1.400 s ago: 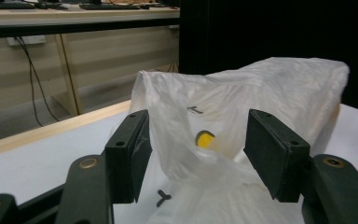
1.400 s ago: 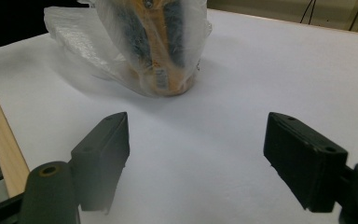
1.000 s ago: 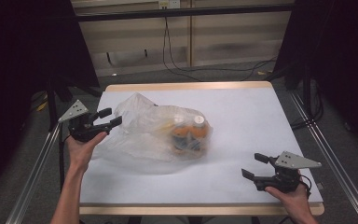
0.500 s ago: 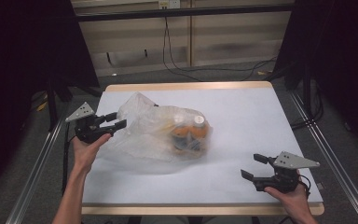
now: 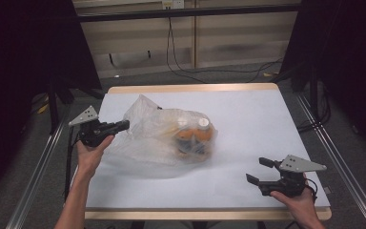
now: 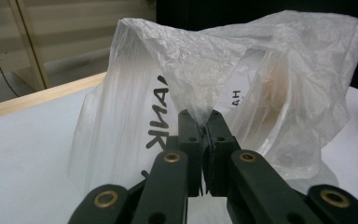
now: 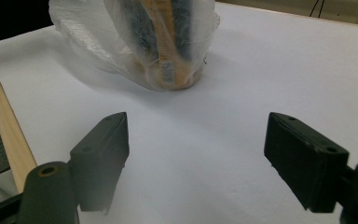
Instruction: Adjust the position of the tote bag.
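My left tongs (image 6: 200, 122) have just closed, pinching a fold of the clear plastic bag (image 5: 162, 136) lying left of centre on the white worktop (image 5: 248, 114). My right tongs (image 5: 259, 171) rest spread near the front right edge, well apart from it.

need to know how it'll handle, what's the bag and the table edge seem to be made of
The bag looks like thin plastic film, translucent and crinkled, with black print showing through; the left gripper has just closed, pinching a fold of it. The table edge looks like pale wood with a matte finish, though it could be a laminate.
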### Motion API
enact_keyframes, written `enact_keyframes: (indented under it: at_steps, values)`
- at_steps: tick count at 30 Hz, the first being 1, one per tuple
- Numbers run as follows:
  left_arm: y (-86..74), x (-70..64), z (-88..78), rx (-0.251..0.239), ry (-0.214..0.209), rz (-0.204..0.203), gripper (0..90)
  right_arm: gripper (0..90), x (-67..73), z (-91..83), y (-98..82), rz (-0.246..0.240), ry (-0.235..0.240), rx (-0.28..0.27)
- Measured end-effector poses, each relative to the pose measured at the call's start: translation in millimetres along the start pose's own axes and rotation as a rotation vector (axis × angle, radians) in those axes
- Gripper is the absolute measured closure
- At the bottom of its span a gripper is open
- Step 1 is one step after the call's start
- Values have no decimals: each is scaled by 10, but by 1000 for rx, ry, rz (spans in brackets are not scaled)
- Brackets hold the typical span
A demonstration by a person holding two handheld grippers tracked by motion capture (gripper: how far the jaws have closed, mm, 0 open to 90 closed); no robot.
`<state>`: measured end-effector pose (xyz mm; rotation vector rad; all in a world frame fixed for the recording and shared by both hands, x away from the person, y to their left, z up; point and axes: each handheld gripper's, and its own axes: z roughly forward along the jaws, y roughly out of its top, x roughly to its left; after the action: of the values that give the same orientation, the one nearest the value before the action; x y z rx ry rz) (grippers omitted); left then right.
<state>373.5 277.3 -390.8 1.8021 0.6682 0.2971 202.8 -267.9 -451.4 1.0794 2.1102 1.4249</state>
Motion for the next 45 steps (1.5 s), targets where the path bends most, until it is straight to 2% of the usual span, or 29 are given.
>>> enact_keyframes:
  at_steps: [11,15,17,18,20,22,23,27,29,31,32,36,43,45]
  values:
    - [132,-110,-124,-61,-31,3,888,215,-2,-6,-1,4,-1,0]
    - [181,-163,-125,-67,-41,17,889,215,-5,-3,0,-2,-2,0]
    - [219,-214,-130,-73,-36,37,890,215,-5,-3,0,-2,-3,0]
    - [253,-254,-130,-83,-59,48,890,214,-5,-4,0,-1,-2,-1]
    - [297,-293,-135,-93,-66,64,891,214,-1,-6,2,4,-2,-2]
    - [324,-328,-128,-112,-87,56,891,214,-3,-4,1,3,0,-2]
    - [336,-333,-130,-103,-85,68,891,214,-2,-5,1,4,-2,-1]
    - [395,-358,-125,-122,-94,56,892,214,-2,-7,0,6,0,-2]
    - [435,-361,-117,-109,-81,75,892,214,-7,-1,0,4,-4,0]
    - [466,-352,-109,-125,-91,68,892,214,-14,8,-2,9,-5,1]
    - [485,-357,-104,-135,-93,52,892,214,-19,16,-3,8,-9,4]
    - [615,-361,-94,-135,-90,76,893,214,-12,27,3,6,-3,5]
    - [820,-370,-22,-148,-105,74,894,214,-5,8,0,7,-2,2]
    - [854,-394,14,-158,-121,76,894,214,-8,5,0,7,1,0]
